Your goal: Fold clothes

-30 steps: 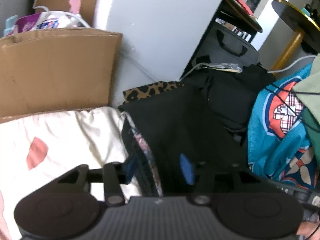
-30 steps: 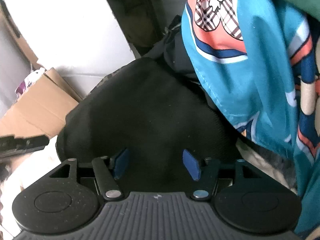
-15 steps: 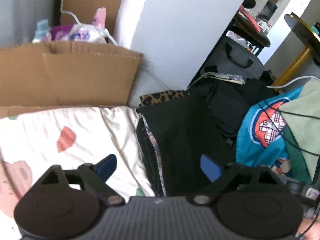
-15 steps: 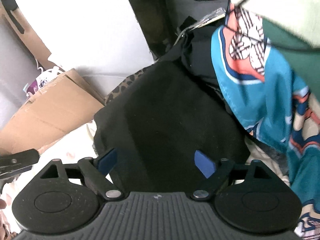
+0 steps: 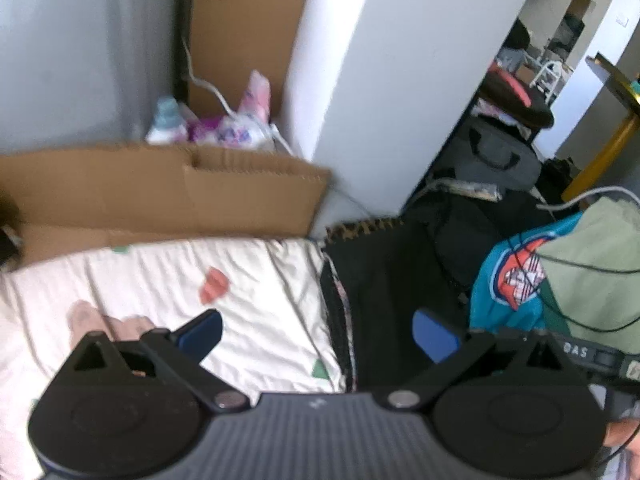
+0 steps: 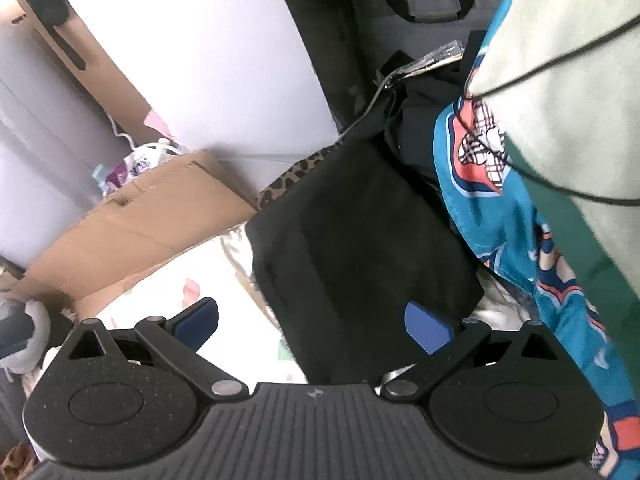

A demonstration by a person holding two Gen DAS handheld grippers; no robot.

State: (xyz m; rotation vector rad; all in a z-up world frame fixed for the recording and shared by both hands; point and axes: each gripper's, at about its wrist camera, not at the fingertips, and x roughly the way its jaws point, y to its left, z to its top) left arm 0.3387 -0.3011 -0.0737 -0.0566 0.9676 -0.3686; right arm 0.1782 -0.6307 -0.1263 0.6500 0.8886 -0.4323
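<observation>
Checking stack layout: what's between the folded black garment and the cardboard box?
In the left wrist view, the white patterned sheet fills the stretch between the folded black garment and the cardboard box; thin patterned fabric edges line the garment's side.

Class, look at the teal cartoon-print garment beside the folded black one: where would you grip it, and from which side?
Grip the teal garment at its loose lower-left hem, coming in from the left over the black garment. That edge hangs free; green cloth and a cable cover its top.
</observation>
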